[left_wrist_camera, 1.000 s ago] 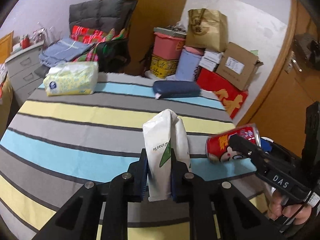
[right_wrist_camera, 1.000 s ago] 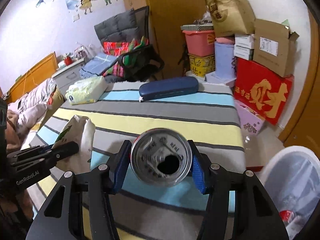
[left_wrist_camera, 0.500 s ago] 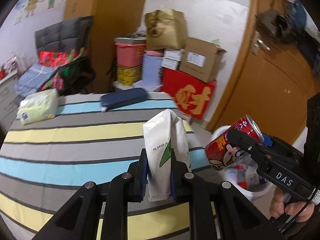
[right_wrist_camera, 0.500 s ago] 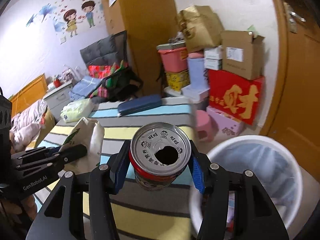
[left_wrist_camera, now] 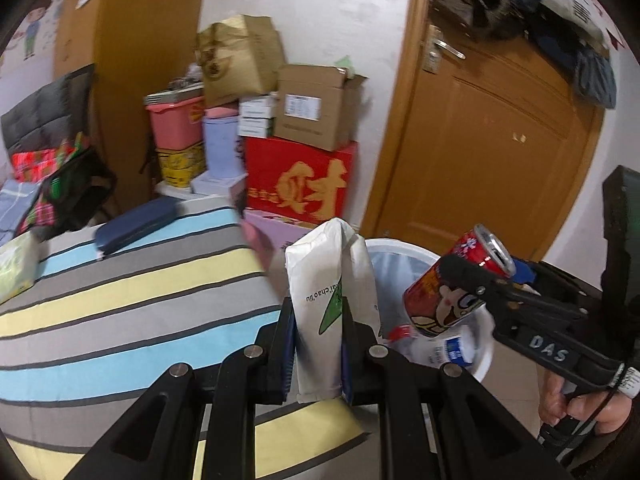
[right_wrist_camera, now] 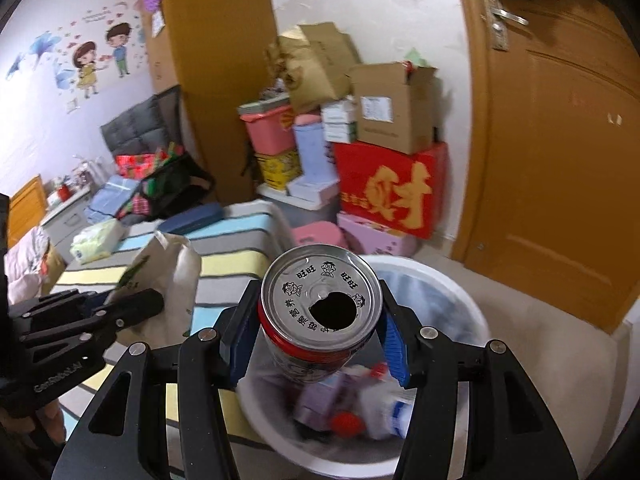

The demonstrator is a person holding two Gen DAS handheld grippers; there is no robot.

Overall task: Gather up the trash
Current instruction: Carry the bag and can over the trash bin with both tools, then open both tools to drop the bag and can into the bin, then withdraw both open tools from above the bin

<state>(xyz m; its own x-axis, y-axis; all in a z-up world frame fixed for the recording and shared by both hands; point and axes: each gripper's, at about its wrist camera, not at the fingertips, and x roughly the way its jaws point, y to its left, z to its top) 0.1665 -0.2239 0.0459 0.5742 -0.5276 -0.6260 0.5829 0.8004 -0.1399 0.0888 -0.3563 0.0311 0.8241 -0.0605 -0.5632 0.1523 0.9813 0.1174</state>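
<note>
My left gripper (left_wrist_camera: 318, 336) is shut on a white paper bag (left_wrist_camera: 330, 304) with a green mark, held at the table's right edge beside the bin. My right gripper (right_wrist_camera: 320, 324) is shut on a red drink can (right_wrist_camera: 320, 312) with an opened silver top, held over the white trash bin (right_wrist_camera: 460, 304). The bin holds several pieces of trash. In the left wrist view the can (left_wrist_camera: 448, 292) and right gripper (left_wrist_camera: 470, 280) hang over the bin (left_wrist_camera: 404, 250). In the right wrist view the bag (right_wrist_camera: 168, 268) and left gripper (right_wrist_camera: 132, 304) are at the left.
A striped tablecloth covers the table (left_wrist_camera: 120, 280), with a dark blue case (left_wrist_camera: 136, 224) and a tissue pack (left_wrist_camera: 16, 268) on it. Stacked boxes (left_wrist_camera: 296, 176) stand by the wall behind the bin. A brown door (left_wrist_camera: 488, 144) is at the right.
Both grippers have swung right, from over the table to the trash bin. The can is now over the bin's opening. The bag has come to the table's edge.
</note>
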